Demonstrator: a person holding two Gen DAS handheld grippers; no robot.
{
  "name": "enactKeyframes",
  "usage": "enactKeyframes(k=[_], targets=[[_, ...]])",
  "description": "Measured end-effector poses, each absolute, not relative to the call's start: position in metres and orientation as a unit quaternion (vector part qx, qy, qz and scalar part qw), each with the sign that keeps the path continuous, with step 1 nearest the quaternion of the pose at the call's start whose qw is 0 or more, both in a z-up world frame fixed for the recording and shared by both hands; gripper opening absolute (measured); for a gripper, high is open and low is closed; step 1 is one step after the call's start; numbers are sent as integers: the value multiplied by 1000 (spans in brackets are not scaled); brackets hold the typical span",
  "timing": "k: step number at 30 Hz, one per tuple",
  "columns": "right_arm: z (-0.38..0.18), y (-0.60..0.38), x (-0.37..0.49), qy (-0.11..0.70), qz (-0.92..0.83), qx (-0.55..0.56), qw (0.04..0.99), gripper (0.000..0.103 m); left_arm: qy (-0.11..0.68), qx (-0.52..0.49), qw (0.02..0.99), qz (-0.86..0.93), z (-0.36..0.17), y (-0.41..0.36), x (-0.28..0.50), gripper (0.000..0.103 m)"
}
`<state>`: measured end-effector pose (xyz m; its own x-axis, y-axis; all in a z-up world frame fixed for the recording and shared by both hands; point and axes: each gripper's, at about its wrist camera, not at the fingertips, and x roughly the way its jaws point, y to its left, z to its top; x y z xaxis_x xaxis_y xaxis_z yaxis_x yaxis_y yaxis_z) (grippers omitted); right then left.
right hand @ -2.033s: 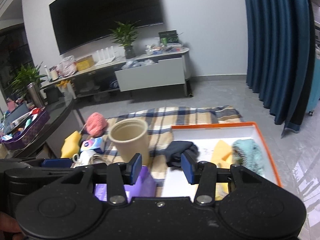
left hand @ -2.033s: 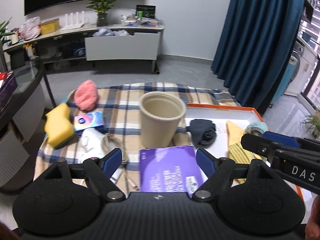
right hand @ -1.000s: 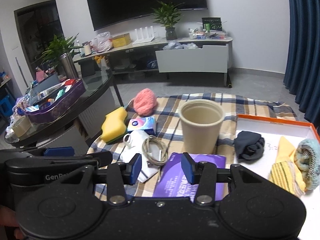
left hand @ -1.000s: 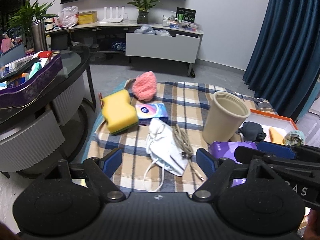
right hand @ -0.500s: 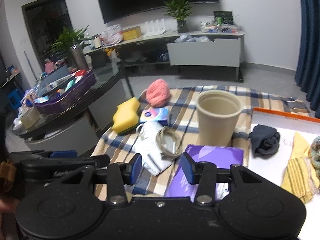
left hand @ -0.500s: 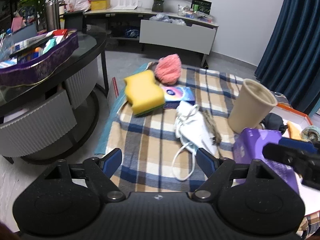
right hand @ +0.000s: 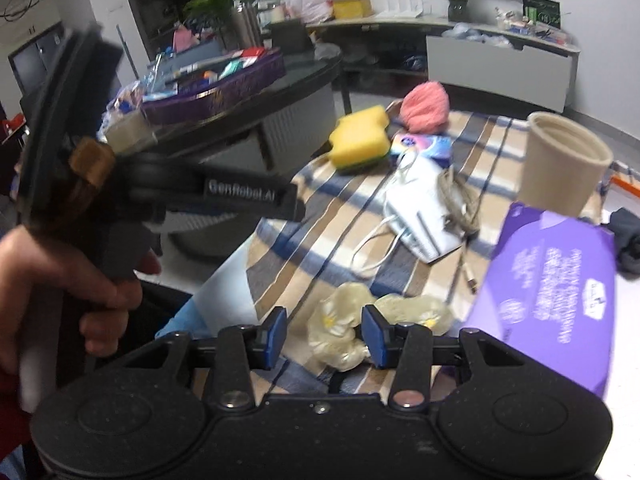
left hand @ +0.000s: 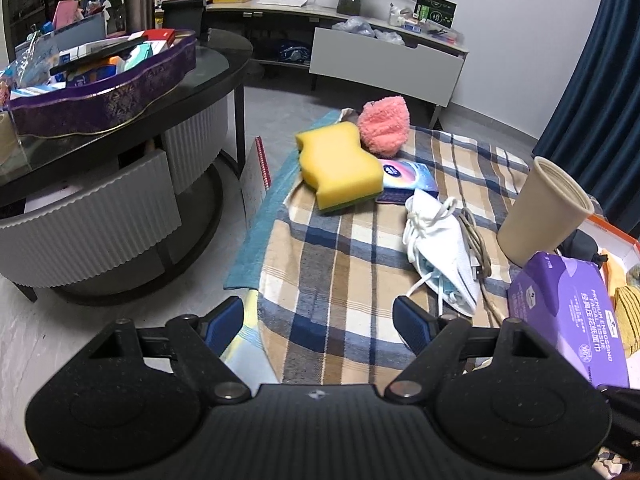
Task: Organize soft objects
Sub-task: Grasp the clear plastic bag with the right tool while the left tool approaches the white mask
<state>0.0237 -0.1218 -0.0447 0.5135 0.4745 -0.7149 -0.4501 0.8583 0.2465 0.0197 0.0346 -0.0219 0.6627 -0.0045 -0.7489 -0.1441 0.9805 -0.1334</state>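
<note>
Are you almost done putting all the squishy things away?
Not yet. A dark sock and yellow cloth already sit in the orange-rimmed tray. Both grippers, left and right, are open and empty. The yellow sponge, pink fluffy ball and white face mask still lie on the plaid cloth.

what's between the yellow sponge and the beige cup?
In the left wrist view, between the yellow sponge and the beige cup: a blue tissue packet, a white face mask, and a coiled beige cable.
</note>
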Motion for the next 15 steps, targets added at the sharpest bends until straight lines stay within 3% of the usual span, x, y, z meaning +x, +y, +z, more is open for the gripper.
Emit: enactKeyframes(k=[5, 7, 9, 15], targets=[[-61, -107, 29, 431, 261, -6, 864, 52, 413, -93, 905, 39, -26, 38, 21, 84], [-69, -103, 31, 436, 260, -13, 861, 43, 414, -93, 905, 38, -27, 38, 22, 84], [-75, -100, 33, 439, 259, -20, 860, 16, 413, -94, 905, 34, -28, 38, 24, 84], [-57, -118, 29, 394, 257, -1, 883, 10, 409, -92, 908, 7, -29, 27, 37, 89]])
